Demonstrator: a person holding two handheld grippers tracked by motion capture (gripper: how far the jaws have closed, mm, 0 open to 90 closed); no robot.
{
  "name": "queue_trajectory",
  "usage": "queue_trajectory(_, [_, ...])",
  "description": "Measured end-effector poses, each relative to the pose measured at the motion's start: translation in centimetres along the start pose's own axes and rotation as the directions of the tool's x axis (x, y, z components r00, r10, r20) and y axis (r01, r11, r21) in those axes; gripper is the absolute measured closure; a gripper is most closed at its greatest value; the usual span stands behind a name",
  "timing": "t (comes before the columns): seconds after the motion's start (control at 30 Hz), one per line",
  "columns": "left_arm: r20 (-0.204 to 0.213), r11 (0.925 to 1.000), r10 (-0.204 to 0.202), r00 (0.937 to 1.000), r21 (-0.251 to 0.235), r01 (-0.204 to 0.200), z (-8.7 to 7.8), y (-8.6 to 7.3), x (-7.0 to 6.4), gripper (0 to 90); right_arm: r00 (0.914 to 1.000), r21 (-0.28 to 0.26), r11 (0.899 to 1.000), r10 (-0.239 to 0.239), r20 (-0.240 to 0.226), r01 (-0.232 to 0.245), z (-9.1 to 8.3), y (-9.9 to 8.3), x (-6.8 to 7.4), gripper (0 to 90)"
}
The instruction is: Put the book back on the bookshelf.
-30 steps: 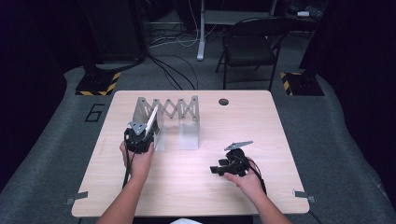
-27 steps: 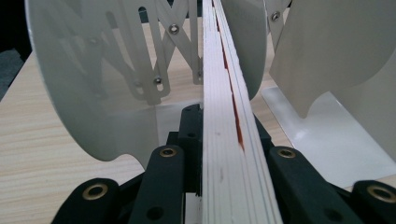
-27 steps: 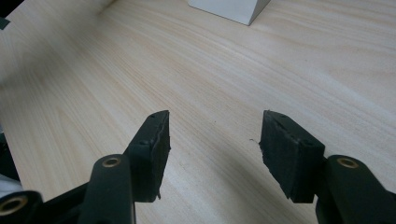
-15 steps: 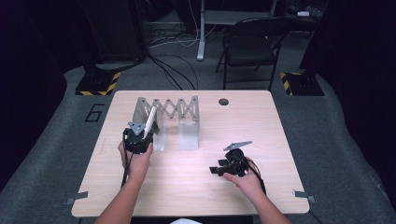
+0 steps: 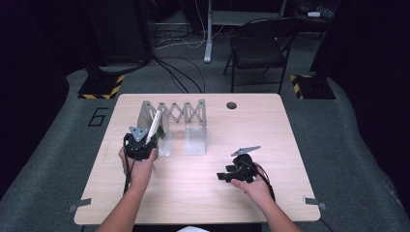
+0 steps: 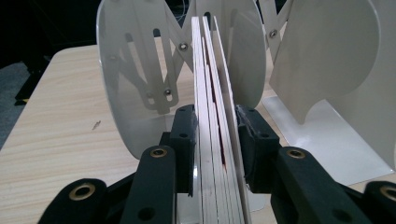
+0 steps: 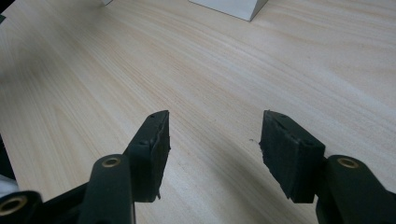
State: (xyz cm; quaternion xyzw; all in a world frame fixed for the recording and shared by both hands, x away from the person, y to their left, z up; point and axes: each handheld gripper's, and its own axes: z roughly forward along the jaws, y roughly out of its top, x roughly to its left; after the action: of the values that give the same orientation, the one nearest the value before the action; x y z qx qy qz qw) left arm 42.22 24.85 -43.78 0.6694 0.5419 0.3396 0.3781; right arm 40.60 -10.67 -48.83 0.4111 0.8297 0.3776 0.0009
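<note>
My left claw [image 5: 151, 137] is pinching a thin white book [image 6: 215, 140] edge-on, its pads [image 6: 183, 140] pressed against both covers. The book stands upright and tilts slightly, at the near left end of the expanding metal rack [image 5: 174, 121], between two of its pale divider plates [image 6: 135, 79]; the left gripper view shows the book's page edges running up past the scissor links [image 6: 182, 46]. The rack sits on the left half of the light wood surface [image 5: 270, 130], towards its far edge. My right claw [image 7: 212, 144] rests low over bare wood on the right half, well apart from the rack, its jaws spread with nothing between them. A small dark round hole [image 5: 231, 105] lies near the far edge. A folding chair [image 5: 258, 48] stands on the floor beyond the surface.
</note>
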Motion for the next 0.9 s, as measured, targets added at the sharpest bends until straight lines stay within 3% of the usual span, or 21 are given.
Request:
queue_trajectory(0.13, [0.002,0.9989,0.016,0.9999,-0.044,-0.016,-1.0,0.7,0.0,68.5,0.9999,-0.011,1.000,-0.012,0.001,0.012,0.1,0.0,-0.1,42.4])
queue_trajectory(0.33, [0.014,0.9976,0.029,0.9995,-0.063,-0.028,-1.9,1.5,-0.1,68.4,1.0000,-0.001,1.000,-0.005,-0.001,0.005,0.2,0.0,0.0,42.4])
queue_trajectory(0.63, [0.033,0.9975,0.037,0.9988,-0.061,-0.035,-2.1,1.5,-0.2,68.4,1.0000,0.005,1.000,0.007,-0.004,-0.007,0.3,0.1,0.0,42.3])
queue_trajectory(0.8, [0.041,0.9977,0.017,0.9990,-0.067,-0.014,-2.1,1.5,-0.2,68.2,1.0000,0.004,1.000,0.009,-0.001,-0.009,0.3,0.0,-0.2,42.3])
queue_trajectory(0.9, [0.049,0.9979,0.033,0.9983,-0.057,-0.030,-2.3,1.5,-0.1,67.7,0.9999,0.001,1.000,0.014,-0.001,-0.014,0.2,0.0,-0.2,42.3])
